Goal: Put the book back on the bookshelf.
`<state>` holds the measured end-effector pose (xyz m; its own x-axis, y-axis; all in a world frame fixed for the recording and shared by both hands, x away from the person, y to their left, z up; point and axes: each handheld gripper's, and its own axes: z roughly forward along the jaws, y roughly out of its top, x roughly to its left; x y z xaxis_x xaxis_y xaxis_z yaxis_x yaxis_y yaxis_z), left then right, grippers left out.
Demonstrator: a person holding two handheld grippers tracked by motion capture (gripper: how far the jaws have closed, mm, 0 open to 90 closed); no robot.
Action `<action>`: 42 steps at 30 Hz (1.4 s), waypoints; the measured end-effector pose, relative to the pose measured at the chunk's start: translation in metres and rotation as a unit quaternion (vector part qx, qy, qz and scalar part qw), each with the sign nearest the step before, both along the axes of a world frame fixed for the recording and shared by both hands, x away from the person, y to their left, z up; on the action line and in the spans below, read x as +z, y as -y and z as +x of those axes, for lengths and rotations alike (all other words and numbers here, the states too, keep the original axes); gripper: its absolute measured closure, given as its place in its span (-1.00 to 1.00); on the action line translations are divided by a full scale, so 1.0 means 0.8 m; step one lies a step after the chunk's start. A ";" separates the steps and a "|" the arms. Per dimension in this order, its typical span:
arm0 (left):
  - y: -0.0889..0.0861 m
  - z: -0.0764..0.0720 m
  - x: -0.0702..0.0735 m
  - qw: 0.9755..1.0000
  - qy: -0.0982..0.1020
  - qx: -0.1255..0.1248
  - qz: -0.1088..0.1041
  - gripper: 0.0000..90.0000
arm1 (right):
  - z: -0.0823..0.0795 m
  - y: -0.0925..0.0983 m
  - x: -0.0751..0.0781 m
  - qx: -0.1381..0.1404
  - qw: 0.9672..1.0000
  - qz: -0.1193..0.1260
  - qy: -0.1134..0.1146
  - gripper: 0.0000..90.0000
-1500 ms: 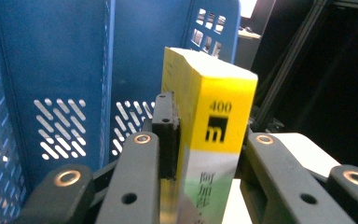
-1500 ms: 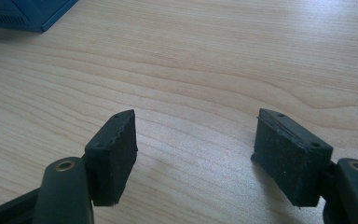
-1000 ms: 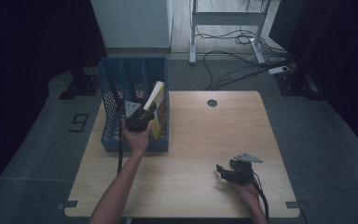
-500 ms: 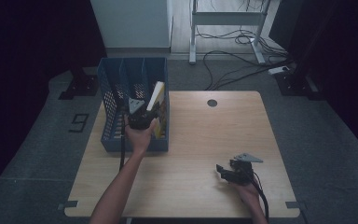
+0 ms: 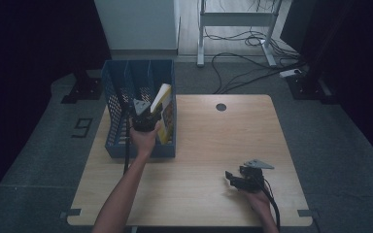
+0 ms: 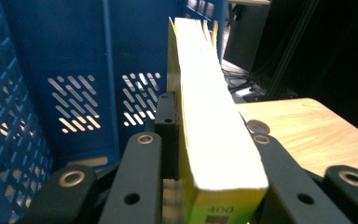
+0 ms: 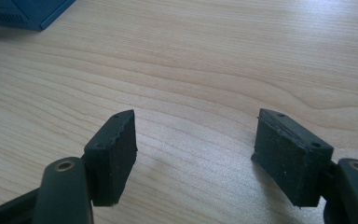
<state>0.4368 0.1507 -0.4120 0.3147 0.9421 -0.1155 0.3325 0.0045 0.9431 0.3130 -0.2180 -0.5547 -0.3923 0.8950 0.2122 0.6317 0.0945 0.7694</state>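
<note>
Dim room; page edges glare, perhaps overexposed.

The left gripper (image 6: pixel 216 154) hid the lower part of the yellow book (image 6: pixel 214 126), and its far pad sat out of sight behind the pages. The bottom edge of the left gripper view cut off the print on the book's spine. In the high view the blue rack (image 5: pixel 126 82) hid the book's lower half, and the right gripper (image 5: pixel 237 178) was too small to show, perhaps, its jaws.

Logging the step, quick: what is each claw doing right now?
Left claw: shut on the yellow book, at the blue file rack.
Right claw: open, holding nothing, over the wooden table.
</note>
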 end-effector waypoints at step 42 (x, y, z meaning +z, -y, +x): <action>0.011 0.064 0.000 0.998 0.029 0.056 -0.006 0.69 | 0.001 0.006 -0.001 -0.001 1.000 0.023 -0.004 -0.36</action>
<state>0.4879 0.1422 -0.4116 0.2134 0.9706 -0.1115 0.2732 0.0503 0.9606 0.3138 -0.2227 -0.5553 -0.3884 0.8852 0.2559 0.6384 0.0583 0.7675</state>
